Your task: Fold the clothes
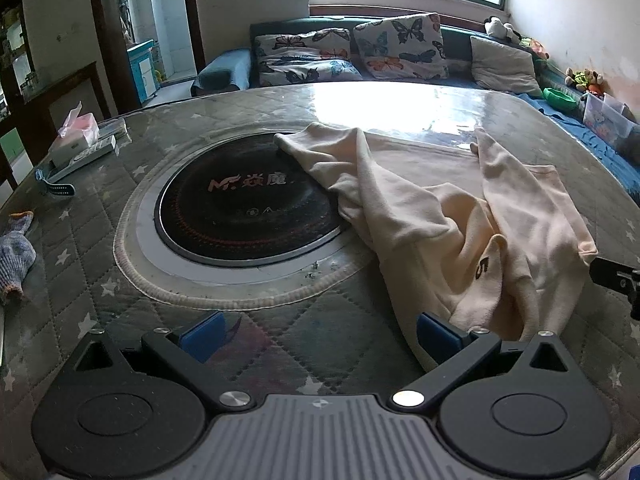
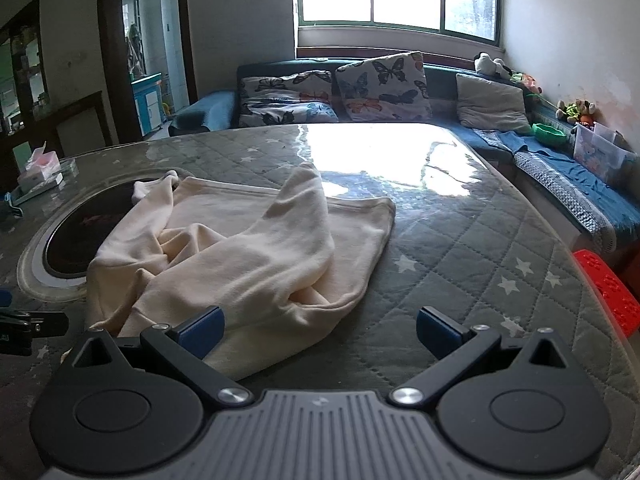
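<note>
A cream sweatshirt (image 1: 460, 216) lies crumpled on the quilted star-print table (image 1: 80, 248), with both sleeves thrown across its body; it also shows in the right wrist view (image 2: 240, 248). One sleeve end lies over the black round cooktop (image 1: 240, 204). My left gripper (image 1: 320, 336) is open and empty, just left of the garment's near edge, its right finger beside the cloth. My right gripper (image 2: 320, 332) is open and empty at the garment's near right corner, its left finger over the cloth's edge. The table also shows in the right wrist view (image 2: 480, 264).
A tissue box (image 1: 76, 136), a remote and a watch lie at the table's far left, and a knitted glove (image 1: 16, 256) at the left edge. A sofa with butterfly cushions (image 1: 400, 48) stands behind. A red stool (image 2: 608, 292) is at the right.
</note>
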Motion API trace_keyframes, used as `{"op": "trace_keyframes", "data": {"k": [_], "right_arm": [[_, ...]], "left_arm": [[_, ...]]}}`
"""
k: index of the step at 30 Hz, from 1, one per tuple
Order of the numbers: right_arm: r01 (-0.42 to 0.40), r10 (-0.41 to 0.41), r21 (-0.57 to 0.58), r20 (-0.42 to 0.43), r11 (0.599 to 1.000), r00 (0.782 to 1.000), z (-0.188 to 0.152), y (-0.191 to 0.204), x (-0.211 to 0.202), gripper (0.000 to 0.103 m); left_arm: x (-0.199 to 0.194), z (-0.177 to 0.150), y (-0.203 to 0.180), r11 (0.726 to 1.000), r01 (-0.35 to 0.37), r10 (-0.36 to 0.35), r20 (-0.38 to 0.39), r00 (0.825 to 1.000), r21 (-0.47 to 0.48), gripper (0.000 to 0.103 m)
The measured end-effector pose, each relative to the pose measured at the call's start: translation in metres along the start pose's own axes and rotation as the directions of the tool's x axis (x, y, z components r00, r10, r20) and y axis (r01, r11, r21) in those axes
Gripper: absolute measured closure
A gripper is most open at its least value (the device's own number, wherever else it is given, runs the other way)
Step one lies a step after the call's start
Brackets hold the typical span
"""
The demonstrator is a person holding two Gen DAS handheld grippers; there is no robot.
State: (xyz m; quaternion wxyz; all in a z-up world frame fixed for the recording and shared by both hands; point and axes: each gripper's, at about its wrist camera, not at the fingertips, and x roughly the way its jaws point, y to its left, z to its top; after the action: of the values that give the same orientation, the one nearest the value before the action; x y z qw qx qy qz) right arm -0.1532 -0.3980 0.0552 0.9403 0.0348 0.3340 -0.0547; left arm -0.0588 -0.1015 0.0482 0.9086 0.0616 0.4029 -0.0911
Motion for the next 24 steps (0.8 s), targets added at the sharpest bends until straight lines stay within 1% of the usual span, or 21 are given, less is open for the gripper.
{"op": "trace_keyframes", "data": {"k": [17,24], "right_arm": [[-0.004,0.004,-0.012,0.000,1.000,1.000,-0.0005,0.0064,0.0006,0.000],[-0.006,0.006,-0.017,0.003,1.000,1.000,0.0008,0.0070,0.0019,0.000]], "left_arm": [[-0.0068,0.0031,-0.0053,1.000,0.003,-0.003,0.007,1.000,0.000,0.000],[-0.0047,0.0066,-0.0079,1.000,0.005,-0.005,0.004,1.000,0.015,0.000]]}}
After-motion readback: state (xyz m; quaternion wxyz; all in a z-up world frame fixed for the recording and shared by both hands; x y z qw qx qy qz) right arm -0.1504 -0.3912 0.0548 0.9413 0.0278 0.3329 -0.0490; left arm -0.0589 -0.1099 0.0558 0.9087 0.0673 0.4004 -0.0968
